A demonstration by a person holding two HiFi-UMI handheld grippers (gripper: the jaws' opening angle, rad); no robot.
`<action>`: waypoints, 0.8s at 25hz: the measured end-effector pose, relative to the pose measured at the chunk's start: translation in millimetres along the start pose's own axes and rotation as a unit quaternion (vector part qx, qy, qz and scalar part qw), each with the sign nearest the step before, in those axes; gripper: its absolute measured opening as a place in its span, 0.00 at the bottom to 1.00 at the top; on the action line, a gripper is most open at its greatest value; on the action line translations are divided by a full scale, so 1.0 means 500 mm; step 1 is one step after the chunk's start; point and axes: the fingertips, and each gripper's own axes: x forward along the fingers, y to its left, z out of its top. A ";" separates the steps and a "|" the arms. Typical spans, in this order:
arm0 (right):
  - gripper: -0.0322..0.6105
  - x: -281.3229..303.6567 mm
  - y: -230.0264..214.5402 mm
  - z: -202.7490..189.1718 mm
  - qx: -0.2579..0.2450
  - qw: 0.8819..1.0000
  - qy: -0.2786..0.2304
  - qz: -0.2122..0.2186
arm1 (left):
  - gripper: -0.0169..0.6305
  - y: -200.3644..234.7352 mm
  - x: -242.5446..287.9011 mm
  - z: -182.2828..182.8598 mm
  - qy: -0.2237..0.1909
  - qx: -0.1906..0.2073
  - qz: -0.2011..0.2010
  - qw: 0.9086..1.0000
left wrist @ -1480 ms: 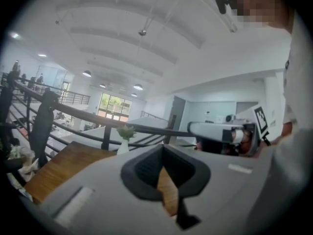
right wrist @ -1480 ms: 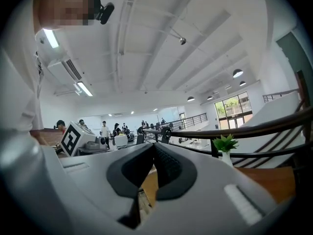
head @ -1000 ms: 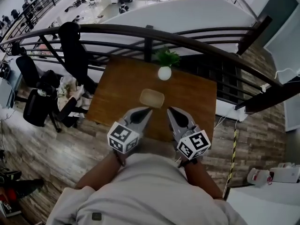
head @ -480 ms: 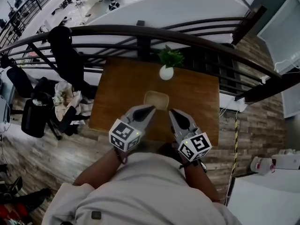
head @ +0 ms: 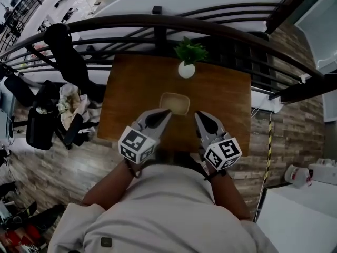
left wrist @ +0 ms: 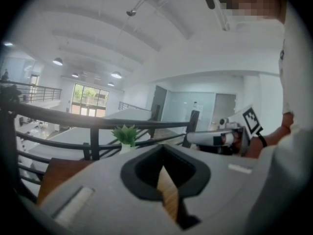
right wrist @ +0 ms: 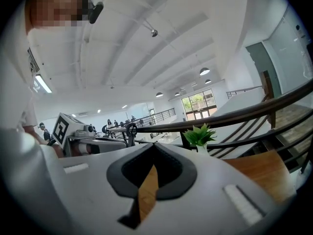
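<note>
Claws: left claw [head: 163, 114] and right claw [head: 200, 116] are both clenched on nothing. Each gripper view shows the dark pads meeting at the tip, with only a sliver of wood visible behind them. Both hover side by side over the near half of the tabletop [head: 226, 96], pointing away from the person.
Dish: a shallow tan dish [head: 175, 103] sits flat at the middle of the tabletop, just beyond the two tips and roughly between them. It looks empty, and neither claw touches it.
Vase: a small white vase [head: 186, 70] holding a green plant [head: 190, 50] stands upright farther back. It is near the tabletop's far edge, close under the dark railing [head: 121, 22].
Surroundings: a black chair [head: 50, 115] heaped with belongings stands off the tabletop's left side.
Risk: clenched claws can only push, so a nudge would likely send the light dish skating across the smooth wood towards the vase. The vase looks top-heavy, and a reach that overshoots the dish could tip it at the far edge.
</note>
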 end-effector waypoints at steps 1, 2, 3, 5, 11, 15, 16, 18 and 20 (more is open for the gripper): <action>0.06 0.001 -0.018 -0.007 0.003 1.000 0.005 -0.001 | 0.03 0.008 0.014 -0.013 0.008 -0.001 0.005 1.000; 0.06 0.001 -0.036 -0.016 0.007 1.000 0.011 -0.002 | 0.03 0.015 0.027 -0.030 0.018 -0.004 0.009 1.000; 0.06 0.002 -0.054 -0.028 0.013 1.000 0.017 -0.003 | 0.03 0.021 0.039 -0.048 0.028 -0.009 0.012 0.999; 0.06 0.006 -0.084 -0.057 0.026 0.999 0.032 -0.002 | 0.03 0.029 0.060 -0.078 0.043 -0.018 0.015 0.999; 0.06 0.037 -0.170 -0.141 0.060 0.995 0.076 0.022 | 0.03 0.047 0.140 -0.144 0.074 -0.034 0.020 0.997; 0.06 0.060 -0.226 -0.197 0.088 0.991 0.100 0.028 | 0.03 0.074 0.189 -0.185 0.090 -0.050 0.025 0.994; 0.06 0.065 -0.238 -0.213 0.096 0.989 0.107 0.029 | 0.03 0.081 0.199 -0.196 0.094 -0.054 0.027 0.994; 0.09 0.073 -0.256 -0.244 0.109 0.986 0.120 0.033 | 0.03 0.093 0.215 -0.221 0.101 -0.061 0.030 0.993; 0.09 0.080 -0.270 -0.271 0.117 0.984 0.129 0.037 | 0.03 0.102 0.228 -0.246 0.108 -0.066 0.033 0.991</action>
